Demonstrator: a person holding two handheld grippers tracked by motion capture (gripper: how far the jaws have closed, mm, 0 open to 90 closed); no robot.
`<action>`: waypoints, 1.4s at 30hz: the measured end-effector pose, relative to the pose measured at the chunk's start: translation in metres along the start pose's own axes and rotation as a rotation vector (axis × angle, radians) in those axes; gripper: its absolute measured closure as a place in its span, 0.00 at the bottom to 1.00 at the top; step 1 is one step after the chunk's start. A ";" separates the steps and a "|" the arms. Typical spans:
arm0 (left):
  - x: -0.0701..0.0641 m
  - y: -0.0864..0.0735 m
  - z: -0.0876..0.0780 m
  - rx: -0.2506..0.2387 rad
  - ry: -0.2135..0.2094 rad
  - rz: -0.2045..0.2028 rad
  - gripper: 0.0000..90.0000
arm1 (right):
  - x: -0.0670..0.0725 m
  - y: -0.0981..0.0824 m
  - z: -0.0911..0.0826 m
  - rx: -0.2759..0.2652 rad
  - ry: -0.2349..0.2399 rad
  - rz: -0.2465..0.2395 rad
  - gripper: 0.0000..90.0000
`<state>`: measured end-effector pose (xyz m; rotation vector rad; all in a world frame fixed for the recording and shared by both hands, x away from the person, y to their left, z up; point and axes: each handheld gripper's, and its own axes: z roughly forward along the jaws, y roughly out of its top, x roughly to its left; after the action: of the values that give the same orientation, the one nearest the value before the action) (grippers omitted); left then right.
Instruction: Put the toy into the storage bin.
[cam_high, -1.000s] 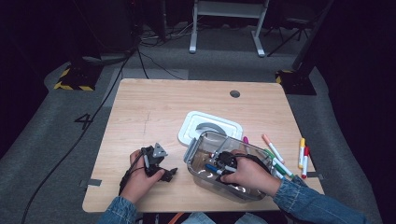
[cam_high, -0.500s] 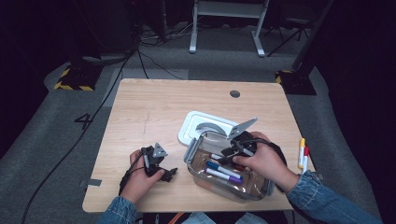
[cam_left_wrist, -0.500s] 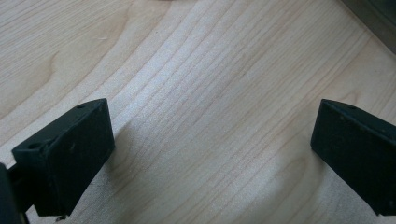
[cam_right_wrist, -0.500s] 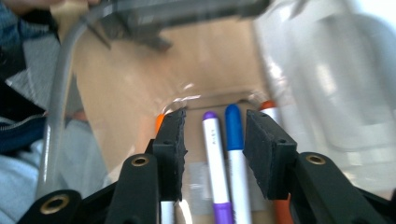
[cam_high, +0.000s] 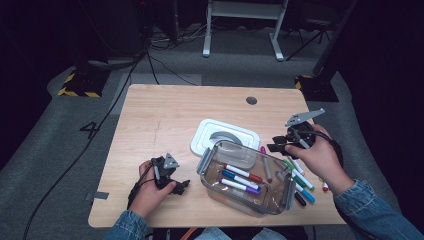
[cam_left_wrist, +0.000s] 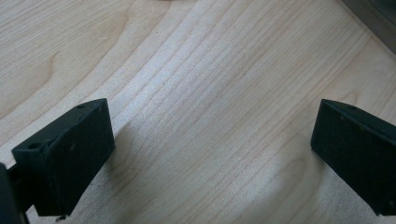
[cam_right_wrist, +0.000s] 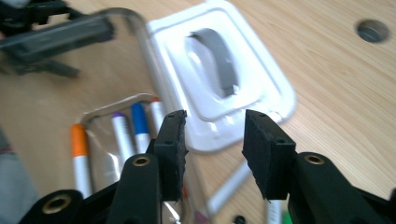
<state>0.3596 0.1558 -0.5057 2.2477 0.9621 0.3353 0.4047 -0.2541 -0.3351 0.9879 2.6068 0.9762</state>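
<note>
A clear plastic container (cam_high: 250, 204) stands at the table's front right with several markers (cam_high: 240, 176) lying in it. Its white lid (cam_high: 225, 136) lies flat just behind it. My right gripper (cam_high: 275, 146) hovers to the right of the container, above a pile of loose markers (cam_high: 300, 181). Its jaws have just opened and then drawn in slightly, and they stand open with nothing between them (cam_right_wrist: 215, 144), pointing toward the lid (cam_right_wrist: 275, 93) and the markers (cam_right_wrist: 122, 135) in the container. My left gripper (cam_high: 182, 186) rests left of the container, wide open over bare wood (cam_left_wrist: 210, 154).
The wooden table (cam_high: 165, 115) has a round cable hole (cam_high: 251, 100) at the back right. Its front edge is close to both hands. Dark floor with cables and a stand's legs lies beyond the table.
My right gripper has come up out of the container and moved right, to above the loose markers. The left gripper has stayed where it was.
</note>
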 end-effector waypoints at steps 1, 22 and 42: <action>0.000 0.000 0.000 0.002 0.000 0.000 0.00 | -0.006 -0.003 0.000 0.004 -0.013 0.017 0.67; 0.001 0.001 0.001 0.000 -0.002 0.004 0.00 | -0.100 -0.085 0.050 0.151 -0.143 0.266 0.70; 0.001 0.001 0.001 0.000 -0.002 0.004 0.00 | -0.113 -0.108 0.073 0.237 -0.169 0.346 0.86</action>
<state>0.3611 0.1557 -0.5057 2.2496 0.9567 0.3355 0.4621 -0.3506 -0.4664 1.5458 2.4983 0.6187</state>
